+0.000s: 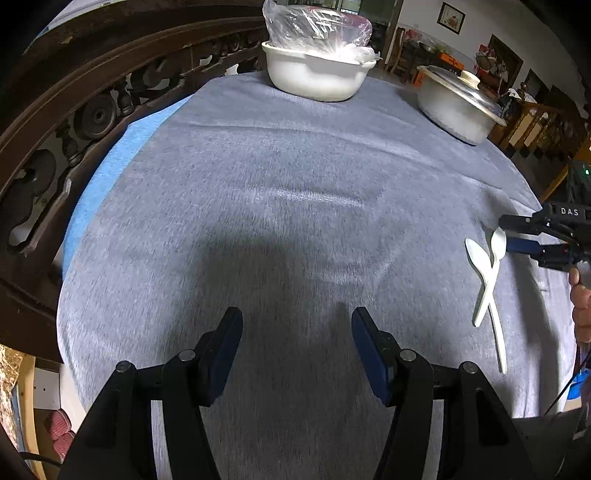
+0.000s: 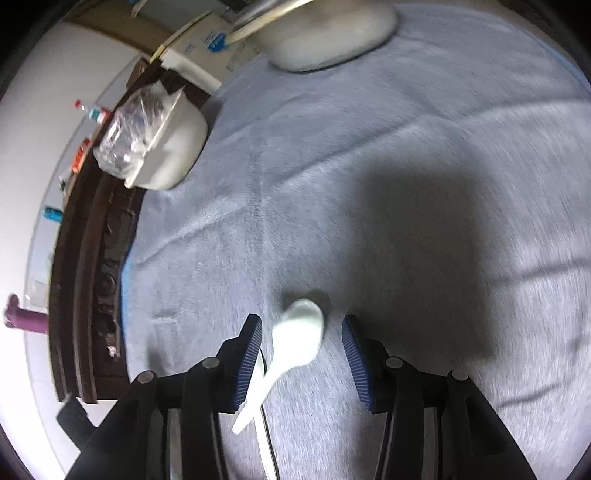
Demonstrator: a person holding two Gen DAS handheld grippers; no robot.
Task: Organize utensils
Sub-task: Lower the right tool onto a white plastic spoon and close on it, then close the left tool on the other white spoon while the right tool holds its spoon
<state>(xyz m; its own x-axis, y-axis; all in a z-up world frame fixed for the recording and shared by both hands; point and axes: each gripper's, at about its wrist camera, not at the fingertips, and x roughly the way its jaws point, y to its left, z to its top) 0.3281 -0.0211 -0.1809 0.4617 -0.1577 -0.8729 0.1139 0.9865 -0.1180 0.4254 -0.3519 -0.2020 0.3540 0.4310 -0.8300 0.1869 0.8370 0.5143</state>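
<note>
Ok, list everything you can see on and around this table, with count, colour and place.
Spoons: two, white, crossed on the cloth at the table's right, bowls between the right tongs' fingers.
Bowl: one, white, far edge, a clear plastic bag in it.
Pot: one, metal, lidded, far right.
Tablecloth: one, grey, over the table.
Wooden chair back: one, dark, carved, left of table.
Left tongs: open, above bare cloth.
Right tongs: open, around the spoons.
</note>
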